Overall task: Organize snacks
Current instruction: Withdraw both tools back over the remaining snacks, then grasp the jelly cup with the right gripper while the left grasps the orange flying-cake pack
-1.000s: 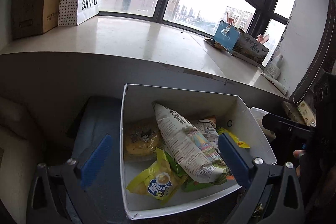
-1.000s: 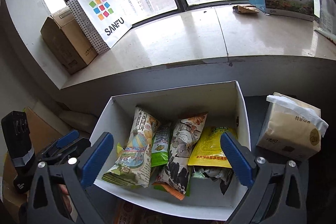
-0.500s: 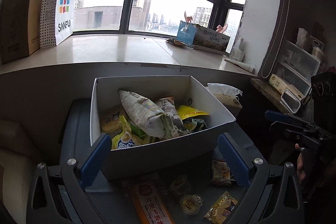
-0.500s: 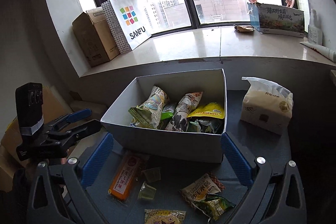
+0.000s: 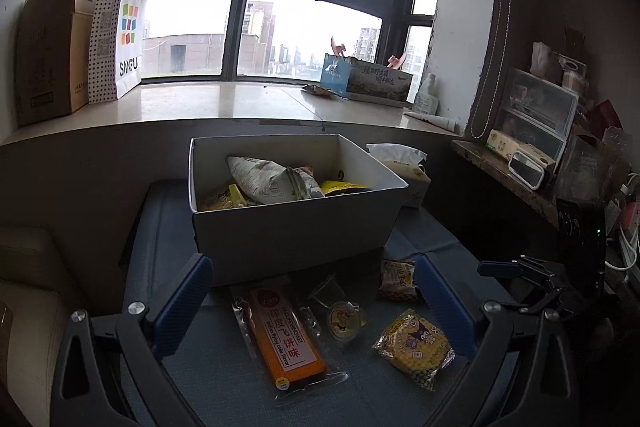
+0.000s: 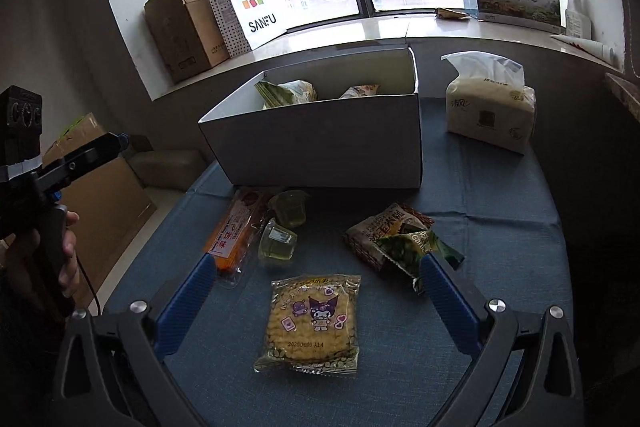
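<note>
**Loose snacks wait in front of the box**

Both your left gripper (image 5: 312, 303) and right gripper (image 6: 316, 291) hover spread wide and empty over the near cloth, ready to pick. The Kuromi cracker pack (image 6: 312, 323) lies nearest; the orange "Indian flying cake flavor" bar (image 5: 286, 341) lies left. The box (image 6: 320, 143) beyond already holds bags. Far left, a bag reads "SANFU" (image 6: 250, 3).

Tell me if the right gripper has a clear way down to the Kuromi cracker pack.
Probably yes. The right gripper is open and the Kuromi cracker pack lies flat on the blue cloth between its fingers, apart from the other snacks, with nothing over it.
</note>
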Motion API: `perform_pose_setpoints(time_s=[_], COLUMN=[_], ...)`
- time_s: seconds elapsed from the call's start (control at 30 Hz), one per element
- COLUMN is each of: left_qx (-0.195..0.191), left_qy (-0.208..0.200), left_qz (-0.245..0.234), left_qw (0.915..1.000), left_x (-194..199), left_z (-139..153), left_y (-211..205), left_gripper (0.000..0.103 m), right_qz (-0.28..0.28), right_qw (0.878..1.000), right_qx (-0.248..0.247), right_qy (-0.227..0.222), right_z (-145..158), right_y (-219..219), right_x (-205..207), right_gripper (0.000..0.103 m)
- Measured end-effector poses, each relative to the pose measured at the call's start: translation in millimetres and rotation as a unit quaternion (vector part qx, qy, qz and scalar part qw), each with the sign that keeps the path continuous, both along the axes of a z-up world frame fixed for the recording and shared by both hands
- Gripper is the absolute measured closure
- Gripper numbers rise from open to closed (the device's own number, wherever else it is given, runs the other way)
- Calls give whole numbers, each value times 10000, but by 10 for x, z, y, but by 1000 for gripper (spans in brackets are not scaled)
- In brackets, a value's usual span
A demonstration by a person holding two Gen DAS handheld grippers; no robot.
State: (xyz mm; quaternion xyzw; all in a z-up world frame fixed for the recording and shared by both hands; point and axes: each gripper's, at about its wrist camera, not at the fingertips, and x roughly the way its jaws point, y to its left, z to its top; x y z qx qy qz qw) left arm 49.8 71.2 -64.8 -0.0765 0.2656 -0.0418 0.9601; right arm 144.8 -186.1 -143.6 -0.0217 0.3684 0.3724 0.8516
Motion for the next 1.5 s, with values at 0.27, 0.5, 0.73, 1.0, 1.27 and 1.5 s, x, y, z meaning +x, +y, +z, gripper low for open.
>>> perform_pose_setpoints(time_s=[0.27,0.5,0.73,1.0,1.27,1.5], left_qx=[199,8,-87,146,-135,228], left_qy=[180,362,582,1086,1947,2327], left_qz=[353,473,518,506,547,1030], left_qw=[9990,9982,9969,9927,9792,9668], left_x=[-187,-207,-144,141,733,1033], left_z=[-209,-368,-504,-752,-1243,-1477], left_y=[127,243,261,89,-137,-284], left_gripper=[0,0,0,0,0,0], right_qz=[889,882,948,984,490,103], right_qw=[9948,9898,9889,9918,9957,9979], right_qx=[-472,-997,-1032,-782,-747,-551], right_qy=[160,516,500,229,252,317], right_z=[-319,-646,-762,-516,-304,-215], right_y=[743,1127,1191,923,311,-93], right_x=[149,466,432,265,118,68], right_gripper=[0,37,69,70,70,70])
